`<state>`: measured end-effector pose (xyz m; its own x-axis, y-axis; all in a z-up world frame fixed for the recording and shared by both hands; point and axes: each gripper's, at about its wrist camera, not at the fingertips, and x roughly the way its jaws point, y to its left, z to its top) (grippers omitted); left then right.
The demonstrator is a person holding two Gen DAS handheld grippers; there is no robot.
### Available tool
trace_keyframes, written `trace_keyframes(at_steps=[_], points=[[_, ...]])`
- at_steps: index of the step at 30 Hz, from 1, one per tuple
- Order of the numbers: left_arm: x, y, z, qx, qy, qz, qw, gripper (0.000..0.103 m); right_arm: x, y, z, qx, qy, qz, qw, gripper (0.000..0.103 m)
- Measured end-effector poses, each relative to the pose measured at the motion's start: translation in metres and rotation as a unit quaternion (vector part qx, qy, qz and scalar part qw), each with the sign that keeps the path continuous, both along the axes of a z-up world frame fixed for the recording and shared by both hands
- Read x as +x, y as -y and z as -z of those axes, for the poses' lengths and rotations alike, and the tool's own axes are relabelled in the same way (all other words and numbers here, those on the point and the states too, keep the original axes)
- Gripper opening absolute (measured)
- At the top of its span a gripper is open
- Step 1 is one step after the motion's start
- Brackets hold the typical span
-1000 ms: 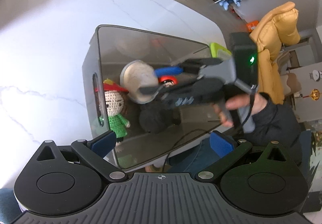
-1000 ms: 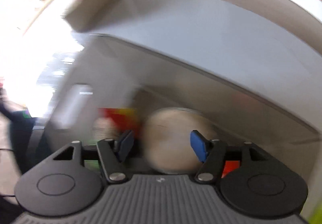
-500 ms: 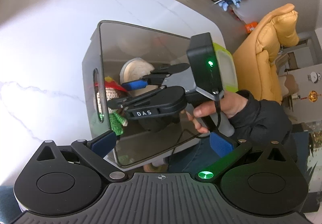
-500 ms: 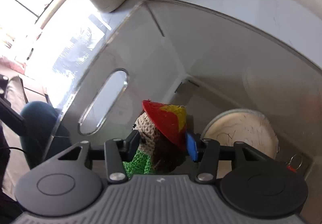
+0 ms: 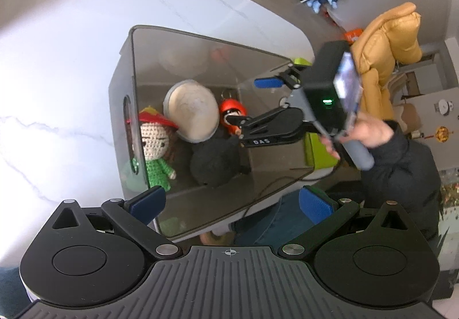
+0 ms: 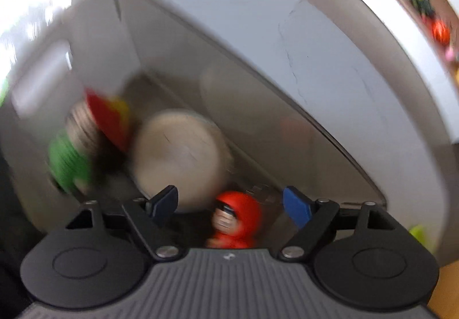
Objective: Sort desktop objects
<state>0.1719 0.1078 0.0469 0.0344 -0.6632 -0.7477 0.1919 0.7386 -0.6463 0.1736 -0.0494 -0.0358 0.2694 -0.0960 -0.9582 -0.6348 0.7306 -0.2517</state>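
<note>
Desktop objects already lie in the smoked plastic bin [image 5: 137, 66] on the marble table [image 5: 57, 61]: a round cream disc [image 5: 192, 111], a black plush lump [image 5: 215, 167], a crocheted doll [image 5: 155, 147] in a red hat, and a small red hooded figure [image 5: 232, 112]. Sorting looks well advanced, though the remainder cannot be judged. The right gripper [image 5: 246, 102] hangs over the bin, its jaws just opened wide, empty, with the red figure below between them. The left gripper [image 5: 229, 204] hovers spread, holding nothing. The right wrist view is motion-blurred; the black lump's identity stays unclear.
</note>
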Motion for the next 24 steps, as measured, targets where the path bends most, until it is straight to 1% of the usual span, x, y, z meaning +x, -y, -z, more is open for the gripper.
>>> trace_keyframes(at_steps=[2, 5, 7, 8, 9, 10, 11, 12, 14, 15, 17, 18, 20, 22, 24], points=[[-0.002, 0.001, -0.001, 0.005, 0.003, 0.002, 1.0000, 0.103, 0.005, -0.001, 0.019, -0.027, -0.019, -0.010, 0.999, 0.075], [-0.002, 0.000, 0.000, 0.007, 0.000, 0.000, 1.0000, 0.103, 0.016, -0.002, 0.047, -0.063, -0.051, 0.002, 0.997, 0.070], [-0.001, -0.002, 0.001, 0.007, -0.002, -0.001, 1.0000, 0.103, 0.018, 0.000, 0.068, -0.087, -0.069, 0.012, 0.994, 0.055], [-0.001, -0.002, 0.001, 0.007, -0.003, -0.002, 1.0000, 0.103, 0.019, 0.004, 0.068, -0.080, -0.064, 0.032, 0.994, 0.056], [0.000, -0.003, 0.002, 0.007, -0.004, -0.003, 1.0000, 0.103, 0.021, 0.012, 0.061, -0.058, -0.060, 0.070, 0.994, 0.055], [0.001, -0.004, 0.004, 0.005, -0.006, -0.004, 1.0000, 0.103, 0.023, 0.021, 0.052, -0.032, -0.058, 0.114, 0.991, 0.055], [0.002, -0.005, 0.005, 0.003, -0.007, -0.006, 1.0000, 0.103, 0.024, 0.031, 0.043, -0.001, -0.062, 0.155, 0.986, 0.055], [0.003, -0.005, 0.006, 0.000, -0.008, -0.007, 0.9999, 0.103, 0.024, 0.041, 0.034, 0.033, -0.072, 0.202, 0.976, 0.055], [0.004, -0.003, 0.006, -0.004, -0.008, -0.003, 1.0000, 0.103, 0.018, 0.061, 0.021, 0.082, -0.109, 0.286, 0.948, 0.055], [0.004, -0.002, 0.006, -0.004, -0.007, 0.000, 1.0000, 0.103, 0.014, 0.063, 0.017, 0.085, -0.116, 0.299, 0.943, 0.055], [0.004, 0.001, 0.005, -0.004, -0.005, 0.005, 1.0000, 0.103, 0.005, 0.063, 0.013, 0.077, -0.119, 0.305, 0.942, 0.055], [0.004, 0.003, 0.005, -0.004, -0.004, 0.008, 1.0000, 0.103, 0.002, 0.061, 0.012, 0.066, -0.114, 0.305, 0.943, 0.055], [0.003, 0.004, 0.005, -0.006, -0.004, 0.009, 0.9999, 0.103, 0.000, 0.054, 0.015, 0.037, -0.088, 0.298, 0.950, 0.055], [0.001, 0.004, 0.005, -0.007, -0.004, 0.011, 0.9999, 0.103, 0.003, 0.050, 0.024, 0.015, -0.078, 0.294, 0.953, 0.055], [-0.002, 0.002, 0.003, -0.004, -0.001, 0.013, 0.9999, 0.103, 0.006, 0.050, 0.036, 0.000, -0.081, 0.292, 0.953, 0.055]])
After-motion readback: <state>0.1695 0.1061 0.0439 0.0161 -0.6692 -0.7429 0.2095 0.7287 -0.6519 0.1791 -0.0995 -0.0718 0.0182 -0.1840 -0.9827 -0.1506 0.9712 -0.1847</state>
